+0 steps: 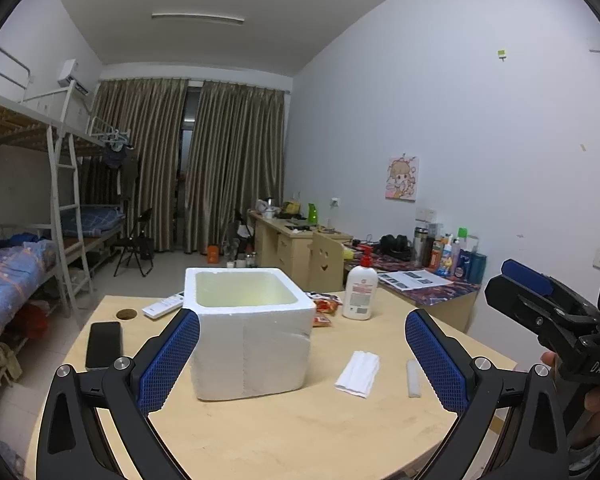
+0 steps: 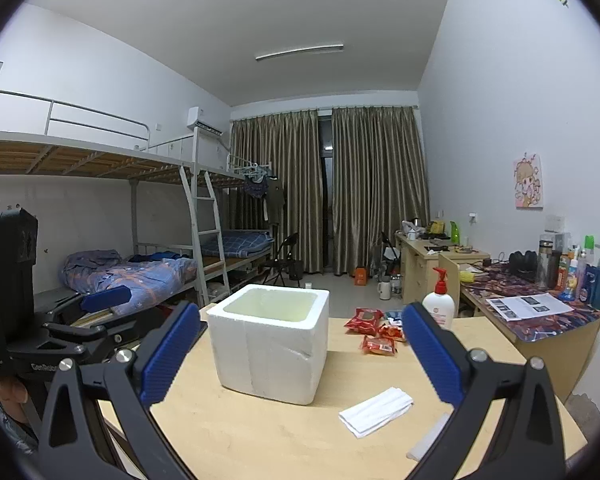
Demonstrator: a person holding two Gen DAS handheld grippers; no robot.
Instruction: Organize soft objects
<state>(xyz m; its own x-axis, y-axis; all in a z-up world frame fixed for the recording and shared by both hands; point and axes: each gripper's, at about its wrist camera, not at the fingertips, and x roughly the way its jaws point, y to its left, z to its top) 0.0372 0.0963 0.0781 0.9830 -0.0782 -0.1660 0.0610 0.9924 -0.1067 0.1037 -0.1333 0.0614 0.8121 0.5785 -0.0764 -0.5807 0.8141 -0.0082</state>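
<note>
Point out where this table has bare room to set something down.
Bare: the near strip of table in front of the foam box and folded cloth. Crowded: behind the box, red snack packets and lotion bottle; left of it, phone and remote.

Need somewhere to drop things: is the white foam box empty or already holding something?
Empty, as far as visible: the foam box stands upright, lid off, showing only bare pale inner walls; its floor is hidden.

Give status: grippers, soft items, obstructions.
Left gripper and right gripper open, empty. Folded white cloth on table beside foam box. Path unobstructed.
</note>
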